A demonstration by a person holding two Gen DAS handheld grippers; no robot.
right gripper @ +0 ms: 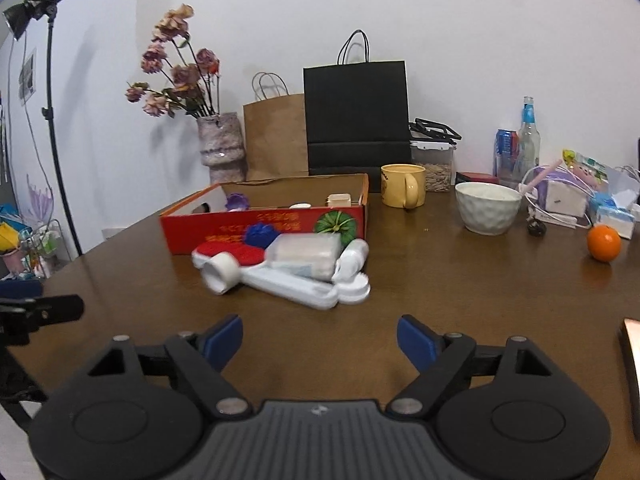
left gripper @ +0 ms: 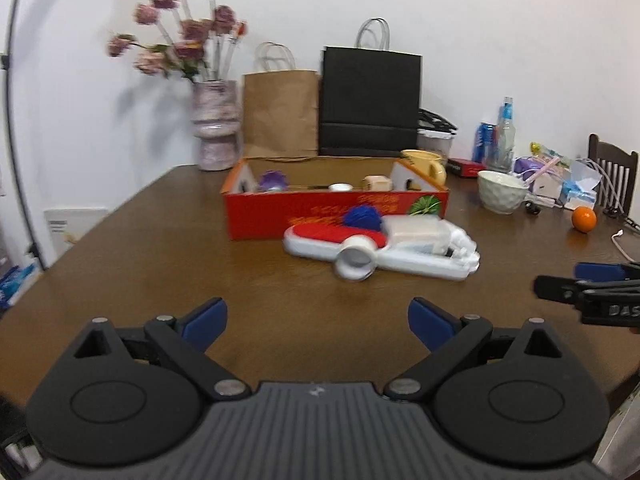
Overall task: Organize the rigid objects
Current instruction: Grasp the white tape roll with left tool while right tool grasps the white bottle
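A red cardboard box (left gripper: 280,210) (right gripper: 248,226) stands open mid-table with small items inside. In front of it lies a cluster: a white tray with a red pad (left gripper: 320,238) (right gripper: 236,254), a blue pom-pom (left gripper: 362,216) (right gripper: 260,234), a white tape roll (left gripper: 356,262) (right gripper: 222,274), a clear plastic box (left gripper: 418,232) (right gripper: 306,254) and a white bottle (right gripper: 352,260). My left gripper (left gripper: 318,318) is open and empty, short of the cluster. My right gripper (right gripper: 320,338) is open and empty, also short of it; it shows in the left wrist view (left gripper: 576,284).
Behind the box stand a flower vase (left gripper: 216,132) (right gripper: 224,148), a brown bag (left gripper: 280,112) and a black bag (left gripper: 370,102). A yellow mug (right gripper: 404,190), a white bowl (right gripper: 488,208), an orange (right gripper: 604,242), bottles and clutter sit at right. A phone (right gripper: 632,372) lies at the right edge.
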